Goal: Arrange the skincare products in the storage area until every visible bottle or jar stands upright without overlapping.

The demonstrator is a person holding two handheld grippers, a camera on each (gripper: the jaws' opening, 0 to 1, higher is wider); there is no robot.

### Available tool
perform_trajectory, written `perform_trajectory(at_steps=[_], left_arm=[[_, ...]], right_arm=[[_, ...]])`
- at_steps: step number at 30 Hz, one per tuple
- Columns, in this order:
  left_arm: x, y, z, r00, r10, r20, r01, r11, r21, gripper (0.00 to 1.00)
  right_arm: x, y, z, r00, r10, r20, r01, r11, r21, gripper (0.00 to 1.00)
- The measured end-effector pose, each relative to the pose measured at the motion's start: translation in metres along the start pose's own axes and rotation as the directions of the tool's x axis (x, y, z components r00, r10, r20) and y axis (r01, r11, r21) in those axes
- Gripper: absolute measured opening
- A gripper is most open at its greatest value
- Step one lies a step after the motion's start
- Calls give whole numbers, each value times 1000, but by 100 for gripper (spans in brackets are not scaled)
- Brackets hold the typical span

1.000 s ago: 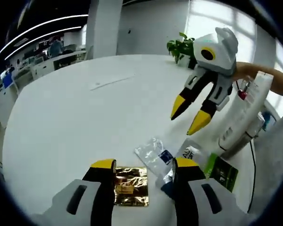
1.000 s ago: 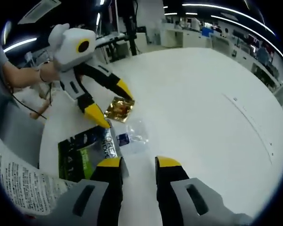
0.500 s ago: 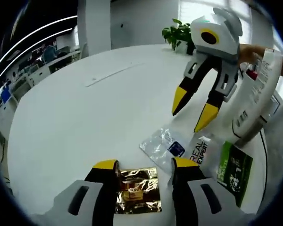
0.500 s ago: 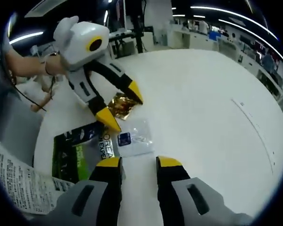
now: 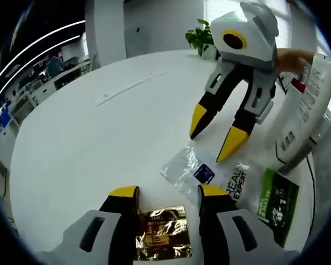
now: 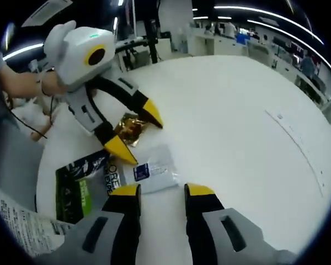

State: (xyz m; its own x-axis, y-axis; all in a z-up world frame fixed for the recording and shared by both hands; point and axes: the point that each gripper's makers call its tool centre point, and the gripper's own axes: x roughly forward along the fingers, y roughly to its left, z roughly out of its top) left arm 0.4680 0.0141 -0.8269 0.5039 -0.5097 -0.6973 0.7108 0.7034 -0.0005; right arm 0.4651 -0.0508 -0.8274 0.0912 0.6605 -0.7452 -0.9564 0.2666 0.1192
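Both pairs of fingers stand apart with nothing between them. The left gripper [image 5: 162, 193] hangs low over the white table [image 5: 88, 138], its yellow tips straddling a gold foil sachet [image 5: 163, 239] that lies flat on the near side; this looks like a lining-up for a pinch, though the jaws are not yet on it. To the right of the sachet lies a clear sachet with a blue label [image 5: 187, 171], flat, and right of that a white and green packet [image 5: 265, 196] printed with lettering, also flat, its near edge touching or slightly overlapping the clear one; I cannot tell which. Above these hovers the right gripper [image 5: 212, 130], tips pointed down, just above the clear sachet.

In the right gripper view its own jaws [image 6: 157, 190] sit just near of the clear sachet [image 6: 151, 172], with the left gripper [image 6: 133, 132] over the gold foil sachet [image 6: 127, 128] beyond.

No bottle or jar is visible; everything here lies flat, so the arranging seems hardly begun.
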Motion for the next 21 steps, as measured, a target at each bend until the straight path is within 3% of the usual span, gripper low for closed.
perform_trajectory(at_steps=[7, 11, 15, 17, 18, 21], left_arm=[[0, -1, 0, 1000, -9, -2, 9, 1000, 6, 34], [1, -1, -1, 1000, -11, -2, 11, 1000, 1, 34], [1, -1, -1, 1000, -11, -1, 11, 1000, 3, 34], [1, -2, -1, 1000, -14, -1, 14, 1000, -1, 34], [1, -2, -1, 1000, -14, -1, 14, 1000, -1, 33], [1, -3, -1, 1000, -14, -1, 14, 1000, 0, 33]], right_arm=[[3, -1, 8, 993, 55, 102, -75, 976, 205, 27], [5, -2, 12, 985, 77, 157, -124, 941, 315, 25], [4, -3, 11, 976, 76, 202, -157, 891, 426, 20], [5, -4, 9, 973, 75, 217, -166, 884, 437, 17], [3, 4, 10, 965, 101, 244, -212, 847, 488, 17], [0, 8, 14, 950, 117, 289, -263, 800, 540, 20]])
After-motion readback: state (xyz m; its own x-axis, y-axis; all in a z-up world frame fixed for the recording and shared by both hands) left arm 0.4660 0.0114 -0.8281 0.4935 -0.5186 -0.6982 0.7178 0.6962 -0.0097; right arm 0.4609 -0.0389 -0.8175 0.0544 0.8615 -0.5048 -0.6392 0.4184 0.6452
